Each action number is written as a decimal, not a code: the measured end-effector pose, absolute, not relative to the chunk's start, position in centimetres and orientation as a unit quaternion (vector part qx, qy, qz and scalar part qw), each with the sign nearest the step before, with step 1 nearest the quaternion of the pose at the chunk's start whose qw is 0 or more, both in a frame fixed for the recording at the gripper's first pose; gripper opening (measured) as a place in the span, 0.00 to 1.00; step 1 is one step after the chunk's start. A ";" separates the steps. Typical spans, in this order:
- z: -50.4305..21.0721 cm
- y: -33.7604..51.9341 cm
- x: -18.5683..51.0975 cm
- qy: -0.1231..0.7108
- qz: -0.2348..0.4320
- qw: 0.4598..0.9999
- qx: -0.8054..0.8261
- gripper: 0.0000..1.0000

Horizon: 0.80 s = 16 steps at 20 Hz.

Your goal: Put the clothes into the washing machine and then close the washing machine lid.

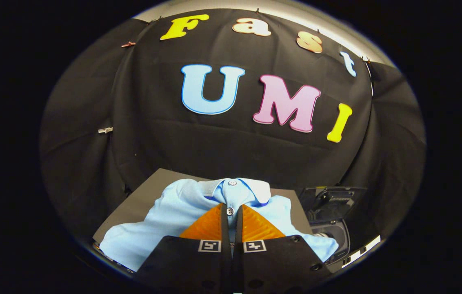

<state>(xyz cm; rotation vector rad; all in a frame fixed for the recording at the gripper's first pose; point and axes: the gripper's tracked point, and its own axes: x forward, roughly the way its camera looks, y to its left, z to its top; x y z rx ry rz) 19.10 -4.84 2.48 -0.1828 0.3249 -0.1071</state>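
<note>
A light blue polo shirt with a white-edged collar and small buttons lies spread on a grey tabletop. My gripper is shut on the shirt: both fingers pinch the buttoned placket just below the collar, and a thin strip of cloth with one button shows between them. The collar sits just beyond the fingertips. To the right of the shirt stands a small dark washing machine, its lid raised and its opening showing beside the shirt's right sleeve.
The grey tabletop ends at the black cloth wall close behind the shirt. A pale strip runs along the machine's near right side.
</note>
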 end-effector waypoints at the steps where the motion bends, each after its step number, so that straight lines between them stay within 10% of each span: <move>1: 3.2 -5.0 18.6 0.144 -0.059 0.983 -0.093 0.05; 16: 11.0 -14.1 16.0 0.055 -0.065 0.992 -0.090 0.05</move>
